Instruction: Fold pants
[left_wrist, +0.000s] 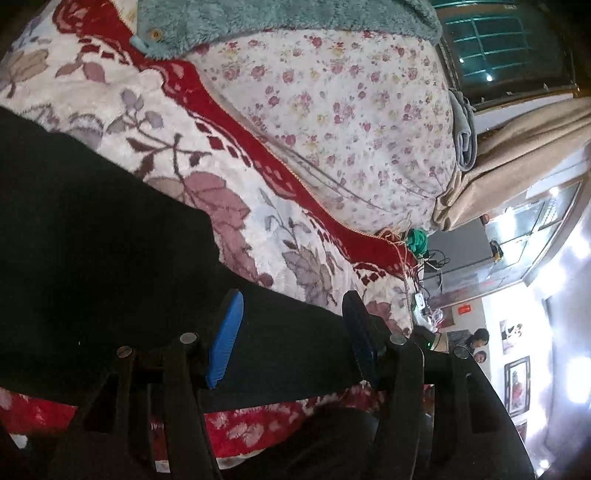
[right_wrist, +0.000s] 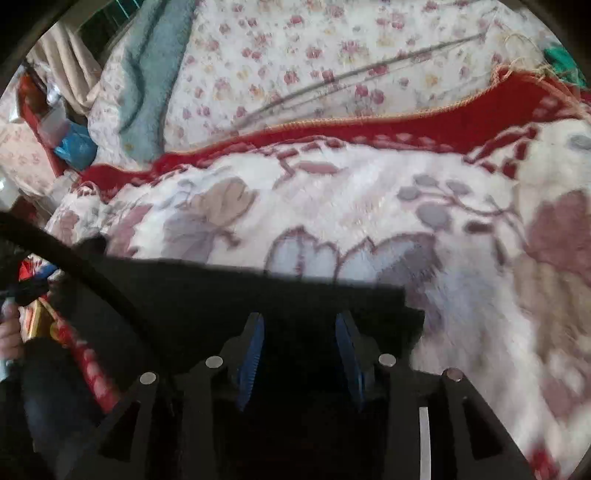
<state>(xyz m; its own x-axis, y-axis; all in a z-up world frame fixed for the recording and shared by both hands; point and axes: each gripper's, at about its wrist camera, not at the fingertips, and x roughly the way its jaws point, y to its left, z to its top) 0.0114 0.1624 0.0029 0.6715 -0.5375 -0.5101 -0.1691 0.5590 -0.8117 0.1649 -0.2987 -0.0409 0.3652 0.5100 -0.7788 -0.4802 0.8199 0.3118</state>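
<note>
Pants (left_wrist: 92, 229), black, lie flat on the red-and-cream floral blanket (left_wrist: 229, 236) covering the bed. Nearest, the left tool (left_wrist: 291, 332) tilts down over their edge, blue pads (left_wrist: 225, 343) spread apart with dark cloth below them, nothing pinched. The right tool (right_wrist: 300, 354) points steeply down over the pants (right_wrist: 229, 295), its jaws half apart, gripping nothing. Farther back lie a rose-print quilt (left_wrist: 351, 110) and a teal fleece (left_wrist: 280, 18).
</note>
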